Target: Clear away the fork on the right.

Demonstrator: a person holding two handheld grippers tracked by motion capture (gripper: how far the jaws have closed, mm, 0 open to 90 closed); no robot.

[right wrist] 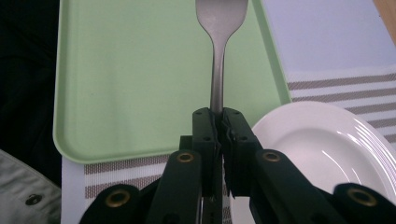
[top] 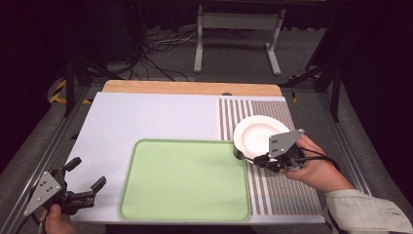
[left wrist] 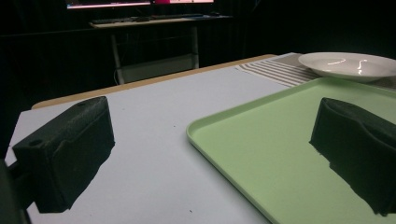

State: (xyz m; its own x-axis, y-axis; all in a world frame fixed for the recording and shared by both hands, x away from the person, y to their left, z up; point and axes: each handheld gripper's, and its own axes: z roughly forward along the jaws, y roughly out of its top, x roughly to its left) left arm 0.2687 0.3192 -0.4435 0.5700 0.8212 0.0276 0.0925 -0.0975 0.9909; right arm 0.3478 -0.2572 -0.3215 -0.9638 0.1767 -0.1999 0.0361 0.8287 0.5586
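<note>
Fork [right wrist: 218, 56] placement turns on our green tray [top: 185, 179], lying just left of the plate [top: 255, 134]; our right gripper [right wrist: 220, 122], clamped on the handle, points the fork's long axis over it; left gripper [top: 83, 183] gapes idle.

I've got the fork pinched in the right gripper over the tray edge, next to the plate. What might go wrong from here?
1. The right gripper holds the fork only by its thin handle end, so the fork may pivot or slip.
2. The white plate sits right beside that gripper; a sideways swing might knock it.
3. The left gripper waits open near the green tray and might nudge its corner.
</note>
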